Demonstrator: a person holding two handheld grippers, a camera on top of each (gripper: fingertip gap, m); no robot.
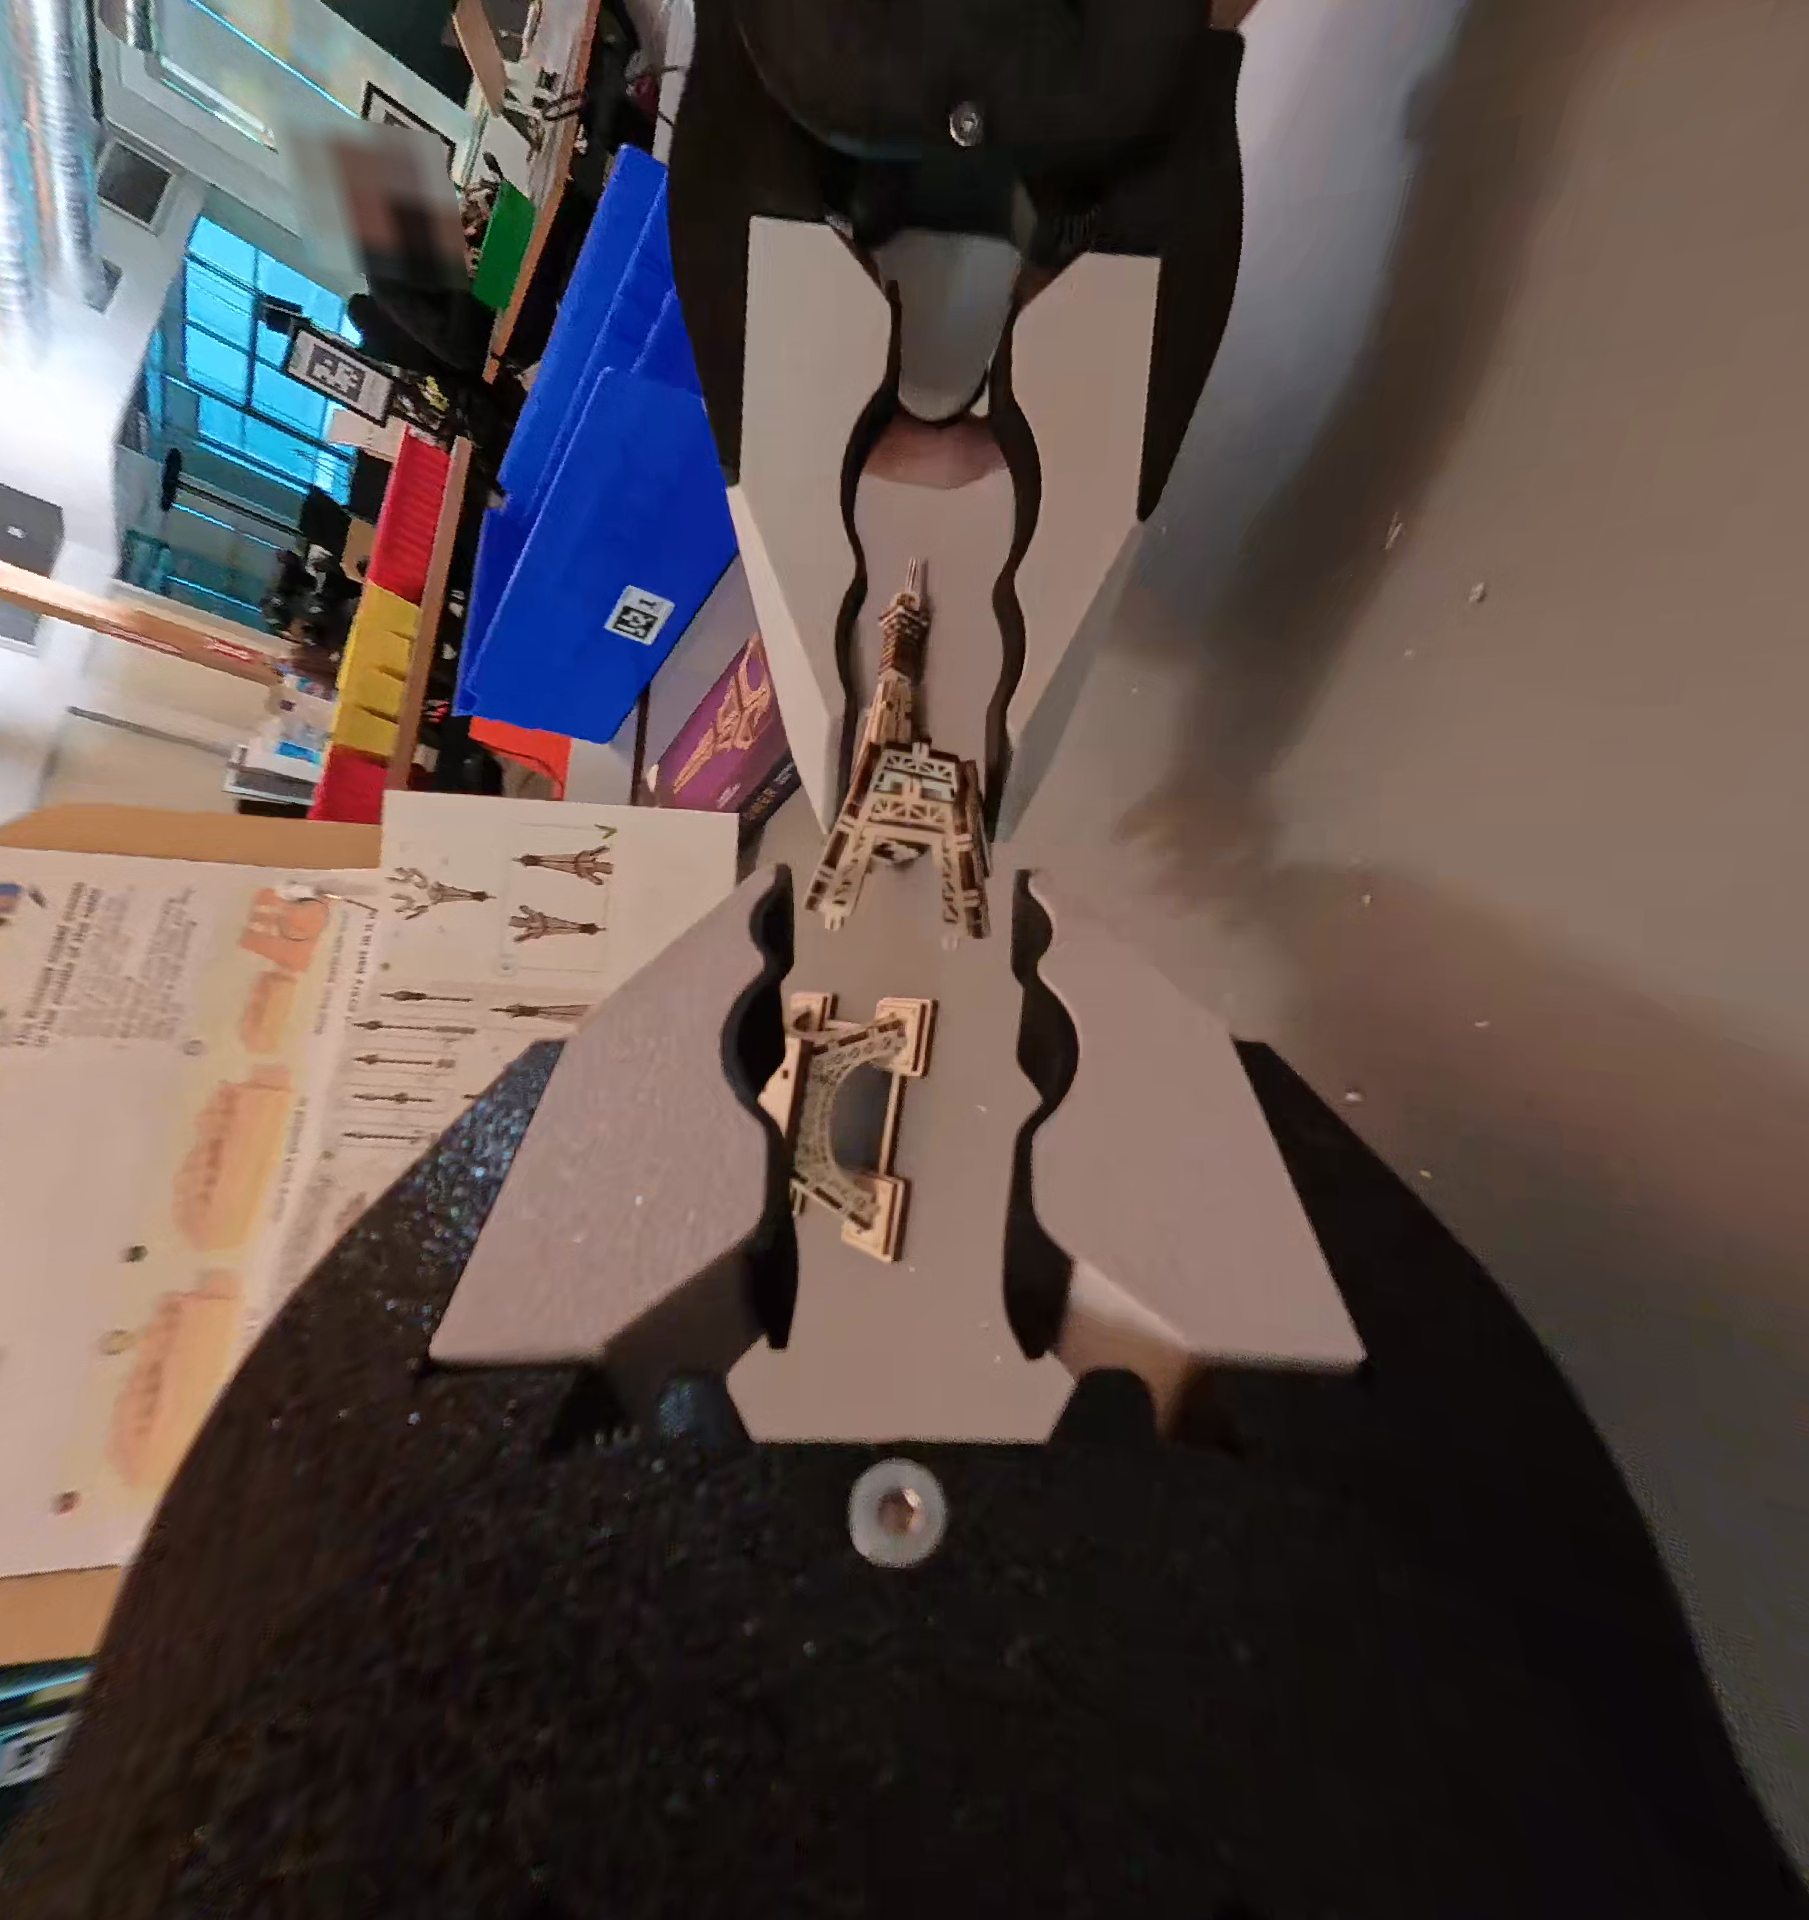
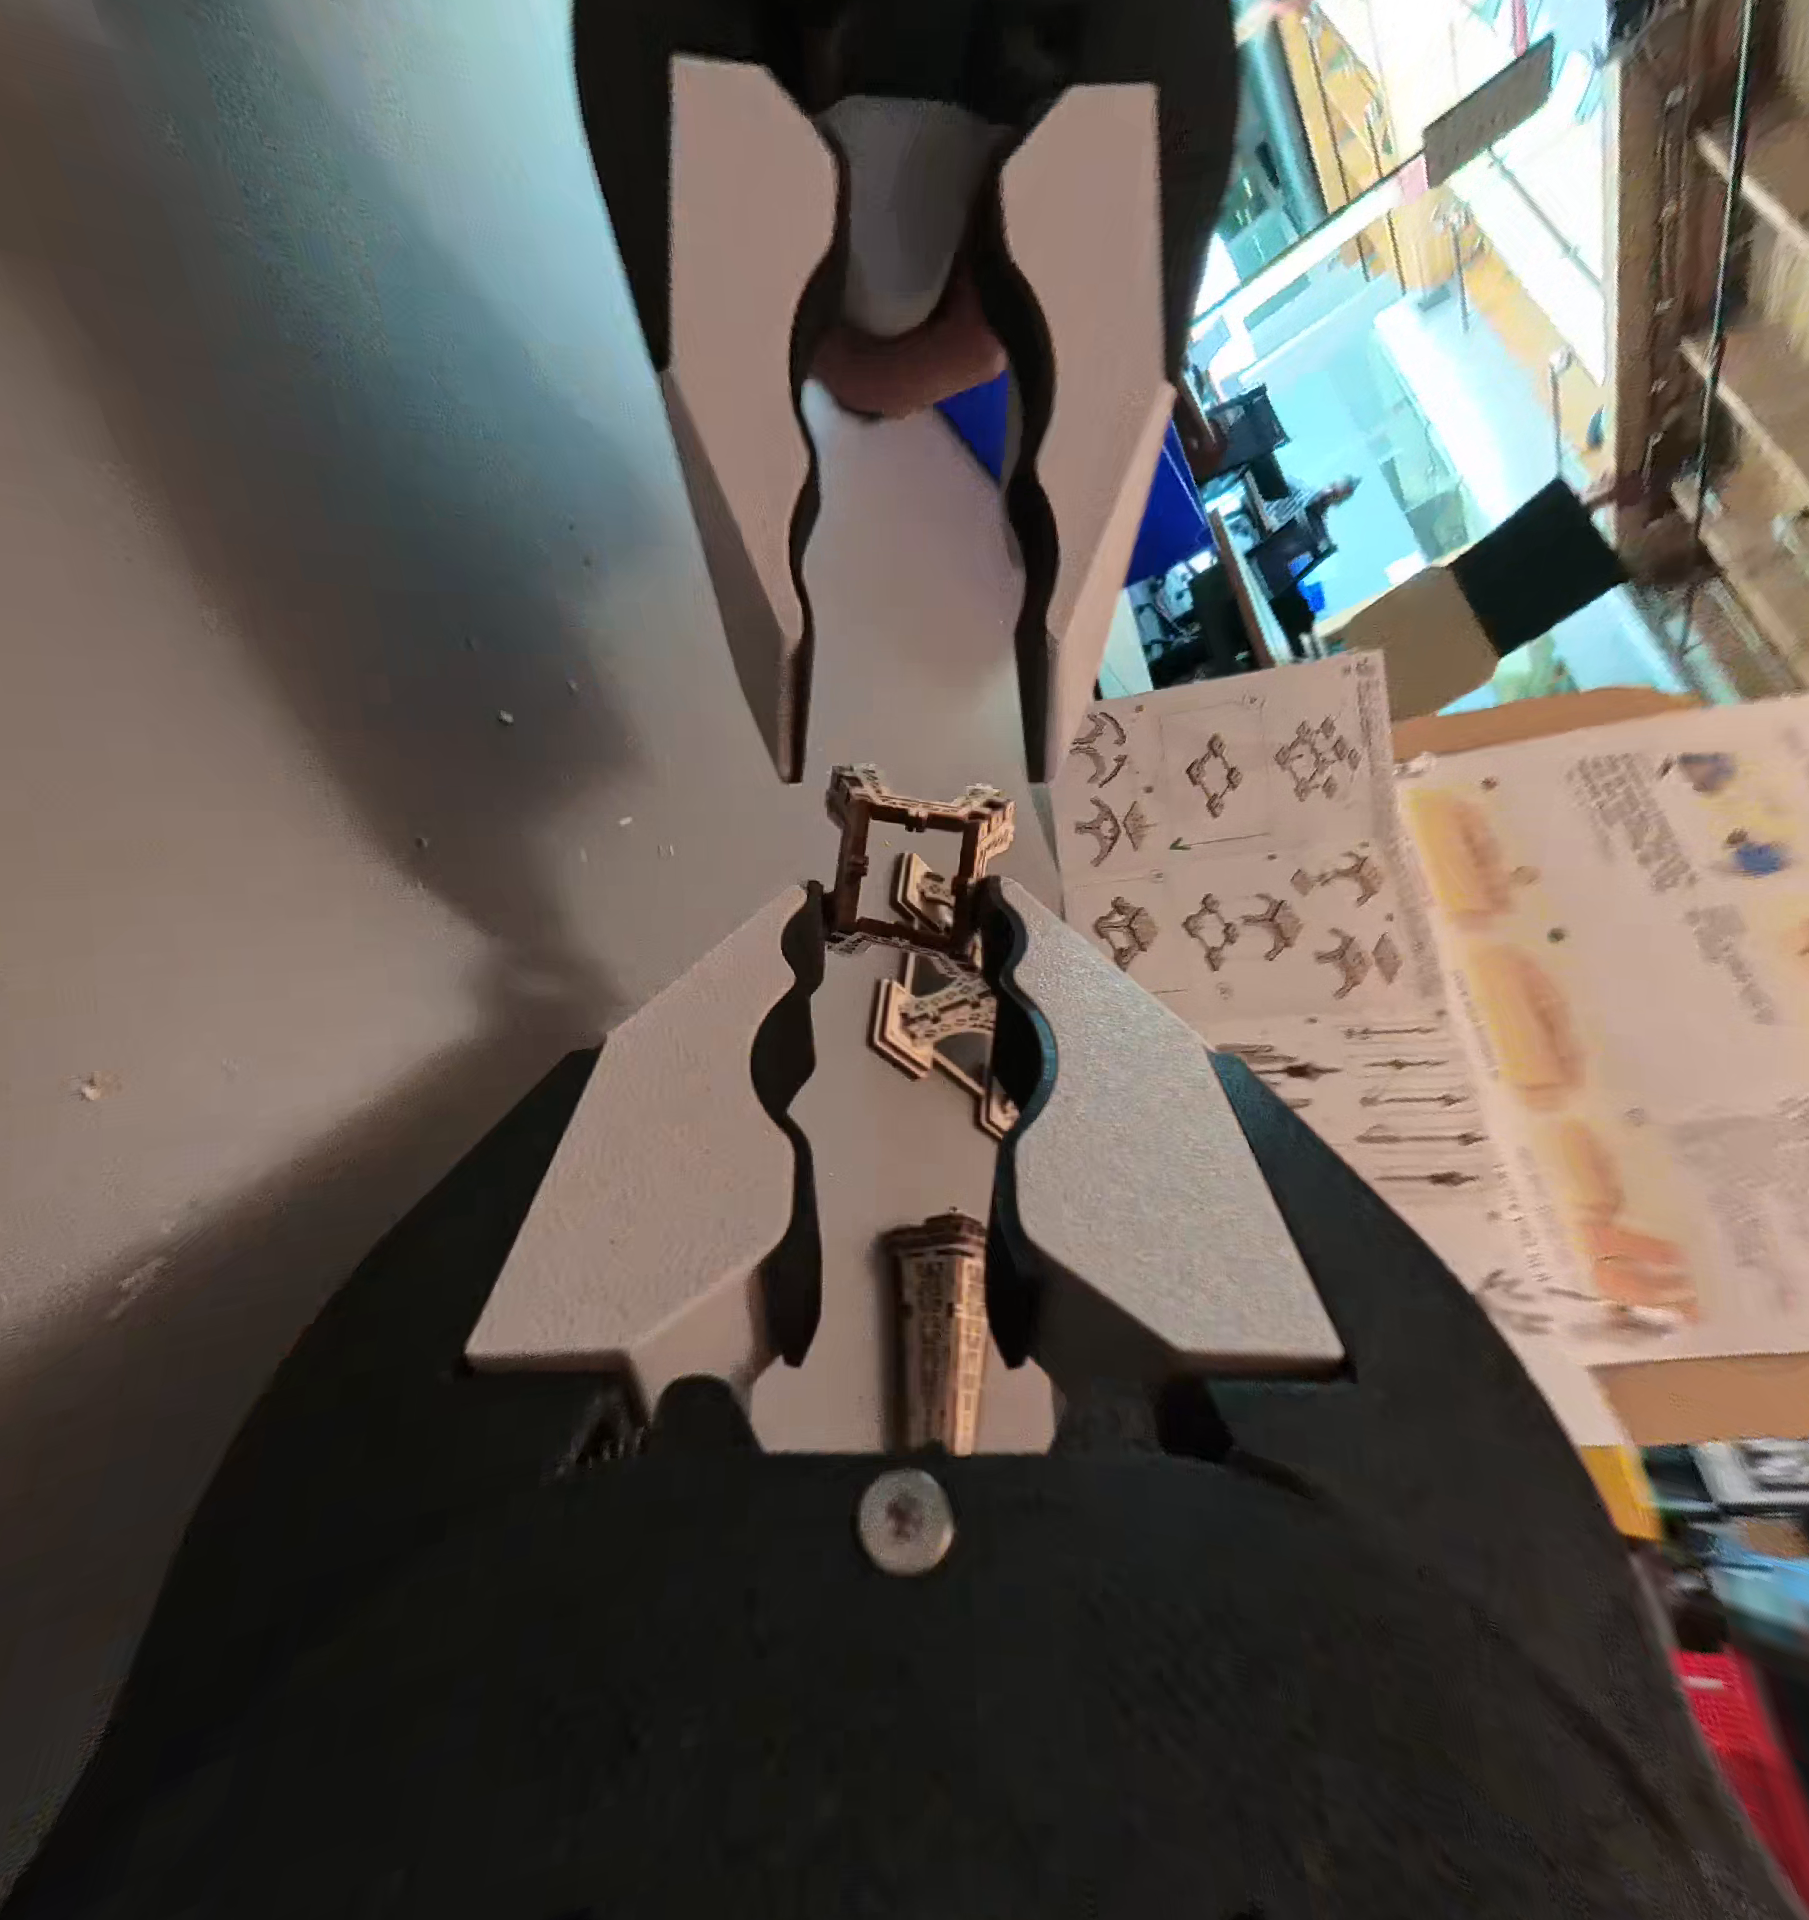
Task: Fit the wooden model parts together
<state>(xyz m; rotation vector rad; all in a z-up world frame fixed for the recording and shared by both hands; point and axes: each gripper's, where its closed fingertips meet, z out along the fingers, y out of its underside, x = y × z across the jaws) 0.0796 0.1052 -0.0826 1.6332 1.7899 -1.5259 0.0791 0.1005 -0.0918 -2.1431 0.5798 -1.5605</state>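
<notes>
My right gripper [image 2: 900, 894] is shut on the wooden tower top [image 2: 936, 1340]. The spire points back toward the camera and the four legs [image 2: 915, 862] stick out past the fingertips. In the left wrist view the right gripper [image 1: 915, 831] faces me tip to tip, with the tower top [image 1: 900, 748] between its fingers. My left gripper [image 1: 900, 894] is open and empty; it also shows in the right wrist view [image 2: 915, 774]. The wooden arched base [image 1: 848, 1122] lies flat on the grey table, seen between my left fingers near the left one. It also shows in the right wrist view [image 2: 941, 1029], below the tower.
Printed instruction sheets [image 1: 152, 1143] lie on cardboard at the table's side and also show in the right wrist view [image 2: 1502, 1039]. A purple box [image 1: 723, 748] and blue bins [image 1: 599, 468] stand behind them. Small wood crumbs dot the grey table [image 1: 1502, 935]. Only a small space, under 4 cm, lies between the two pairs of fingers.
</notes>
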